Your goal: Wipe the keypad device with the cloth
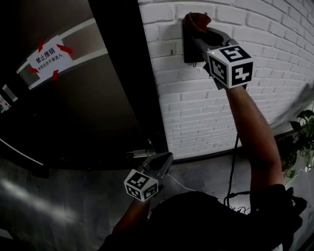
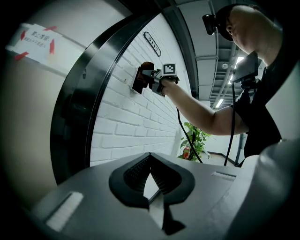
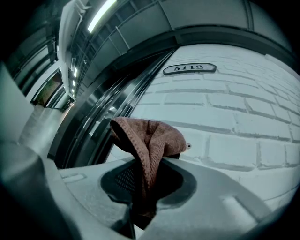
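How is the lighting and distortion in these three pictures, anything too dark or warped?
Head view: dim overall, the door nearly black, the white brick wall the brightest part. Left gripper view: strong fisheye bends the door frame into an arc, with black corners. Right gripper view: bluish cast, the same bending, a ceiling light strip glaring at the top, the cloth in sharp focus.

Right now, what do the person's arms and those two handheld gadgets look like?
Both the left gripper and the right gripper are grey moulded shells with black ribbed pads. Each carries a white cube printed with black square markers. A black cable hangs below the right arm. The person wears a dark short-sleeved top.
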A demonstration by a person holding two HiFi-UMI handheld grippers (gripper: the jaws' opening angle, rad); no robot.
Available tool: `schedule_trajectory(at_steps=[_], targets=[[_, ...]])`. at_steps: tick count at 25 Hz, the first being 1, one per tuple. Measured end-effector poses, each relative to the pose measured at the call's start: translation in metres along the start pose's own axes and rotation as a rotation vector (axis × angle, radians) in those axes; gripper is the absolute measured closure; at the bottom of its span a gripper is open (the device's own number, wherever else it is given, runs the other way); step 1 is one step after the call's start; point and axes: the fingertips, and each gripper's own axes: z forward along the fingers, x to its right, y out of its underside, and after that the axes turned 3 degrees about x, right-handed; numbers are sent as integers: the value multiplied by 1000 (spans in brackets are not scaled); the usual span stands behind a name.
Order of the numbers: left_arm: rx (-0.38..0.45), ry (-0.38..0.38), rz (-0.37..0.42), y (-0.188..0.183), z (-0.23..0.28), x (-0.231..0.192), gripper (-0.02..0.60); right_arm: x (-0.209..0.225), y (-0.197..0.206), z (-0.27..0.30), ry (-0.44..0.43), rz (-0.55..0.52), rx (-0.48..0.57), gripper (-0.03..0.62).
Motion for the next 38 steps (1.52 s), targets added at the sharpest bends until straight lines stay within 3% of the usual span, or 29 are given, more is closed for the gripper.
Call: schedule_trajectory(at_steps=[22, 38], targets=[[-5, -8, 25, 2, -3, 1, 565, -31, 80, -21, -37, 60, -106, 533], [-2, -6, 23, 2, -15, 1, 565, -45, 112, -28, -30, 85, -171, 533]])
